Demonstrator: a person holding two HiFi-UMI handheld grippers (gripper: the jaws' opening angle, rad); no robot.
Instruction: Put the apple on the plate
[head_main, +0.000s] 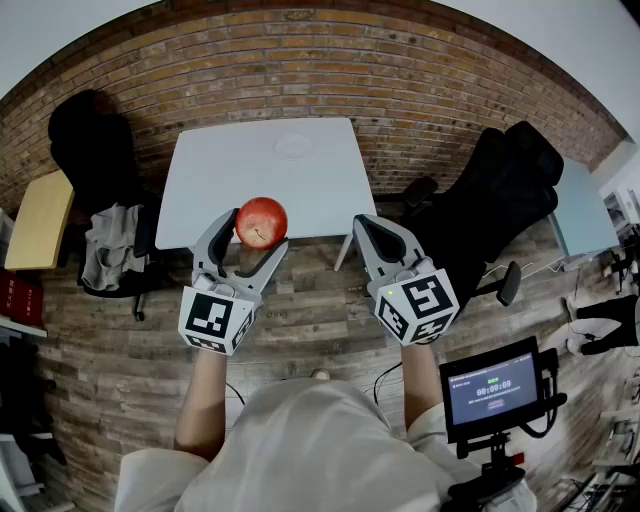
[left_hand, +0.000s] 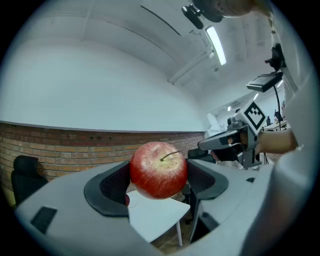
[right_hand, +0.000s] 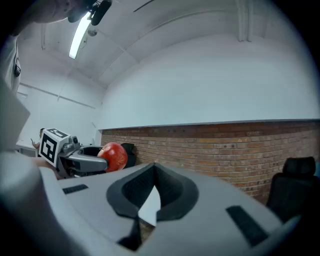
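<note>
1. The left hand-held gripper (head_main: 250, 240) is stretched wide and holds a round red apple (head_main: 261, 222). Its two black pads (left_hand: 112, 185) press on the apple, one on each side.
2. The apple is up in the air and touches only those pads. A thin stem shows on the side that faces the person.
3. The right hand-held gripper (head_main: 365, 225) is near the left one, on its right. Its jaws are closed together at the tips, and there is nothing between them.
4. Both point level, toward the brick wall (head_main: 300, 60). A bare arm holds each one.
5. In the head view the apple hangs over the near edge of a white flat-topped table (head_main: 220, 190). It does not rest on the table.
6. Near the far edge of the table lies a flat round white plate (head_main: 294, 147). It is very pale against the white top, so I can only say it looks like a plate. The apple is well apart from it.
7. A big black office chair (head_main: 500, 190) stands to the right of the table. Another dark chair (head_main: 85, 130) stands to the left, with a grey cloth (head_main: 110, 245) on its seat.
8. Under it all is a brown wood plank floor (head_main: 120, 340).
9. At the lower right, near the person, a small dark screen (head_main: 493, 387) sits on a black stand.
</note>
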